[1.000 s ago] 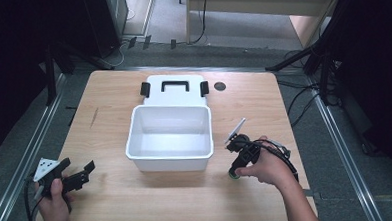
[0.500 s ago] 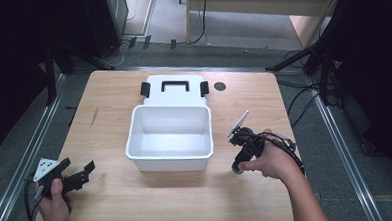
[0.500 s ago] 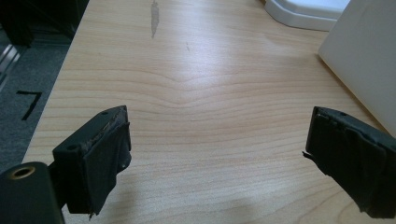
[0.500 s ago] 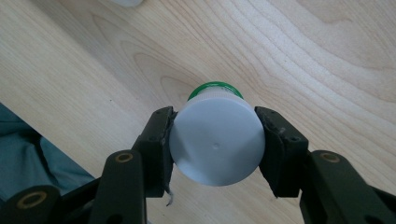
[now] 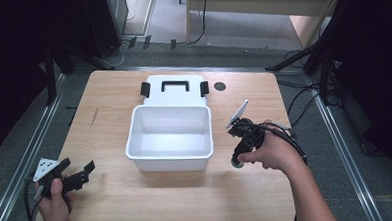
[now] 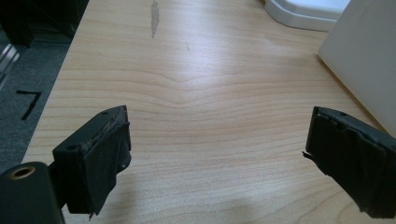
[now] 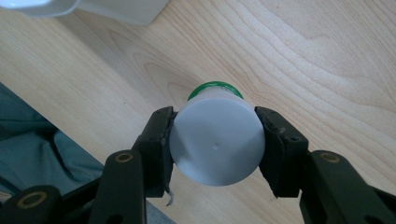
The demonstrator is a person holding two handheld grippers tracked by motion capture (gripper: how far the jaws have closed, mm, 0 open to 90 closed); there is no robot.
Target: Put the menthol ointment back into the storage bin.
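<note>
My right gripper (image 7: 215, 126) is shut on a small white bottle (image 7: 216, 140) whose green cap (image 7: 215, 88) points down at the wooden table (image 7: 327, 60). In the high view the right gripper (image 5: 237, 157) stands just right of an open white bin (image 5: 169, 136), with the bottle's green end (image 5: 235, 163) close to the tabletop. The bin's white lid (image 5: 173, 87), with a black handle and latches, lies behind the bin. My left gripper (image 5: 82, 174) is open near the table's front left corner. Its jaws are wide apart over bare wood (image 6: 215, 154).
A small black round disc (image 5: 220, 86) lies on the table right of the lid. The bin's side wall (image 6: 364, 60) is to the right of my left gripper. Metal rails (image 5: 17, 178) and cables (image 5: 303, 101) run along the floor beside the table.
My right hand has shifted a little away from the near edge, and the gripper with the bottle has tipped more upright. The left gripper has stayed put.
</note>
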